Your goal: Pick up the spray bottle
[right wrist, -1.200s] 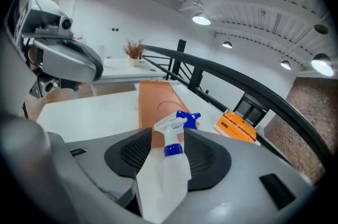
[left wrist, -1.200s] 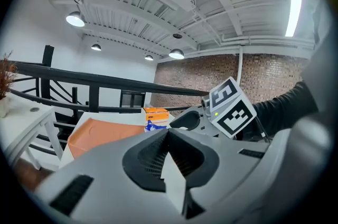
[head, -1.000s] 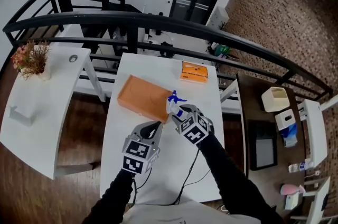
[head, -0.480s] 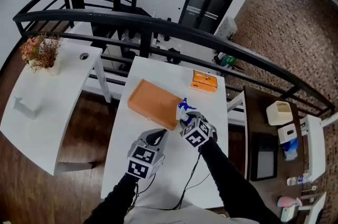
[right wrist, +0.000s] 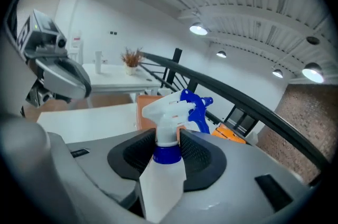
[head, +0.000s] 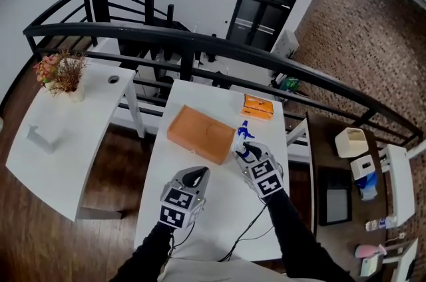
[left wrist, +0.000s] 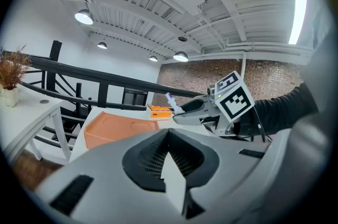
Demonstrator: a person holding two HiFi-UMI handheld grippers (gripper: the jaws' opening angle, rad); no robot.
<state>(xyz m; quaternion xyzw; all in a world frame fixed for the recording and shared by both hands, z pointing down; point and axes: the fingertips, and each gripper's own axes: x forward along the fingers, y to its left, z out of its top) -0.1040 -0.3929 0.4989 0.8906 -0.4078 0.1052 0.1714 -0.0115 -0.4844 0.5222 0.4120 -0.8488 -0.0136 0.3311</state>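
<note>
The spray bottle is white with a blue trigger head. It hangs above the white table, just right of the orange box. My right gripper is shut on its neck. In the right gripper view the bottle stands upright between the black pads, with its blue collar at pad level. My left gripper hovers over the table nearer to me, jaws together and holding nothing. In the left gripper view the bottle's nozzle pokes out beyond the right gripper.
A small orange box lies at the table's far right end. A black railing runs behind the table. A second white table at the left carries dried flowers. A thin cable trails across the near tabletop.
My right gripper closed on the spray bottle and lifted it off the table beside the orange box. The left gripper drifted a little toward me.
</note>
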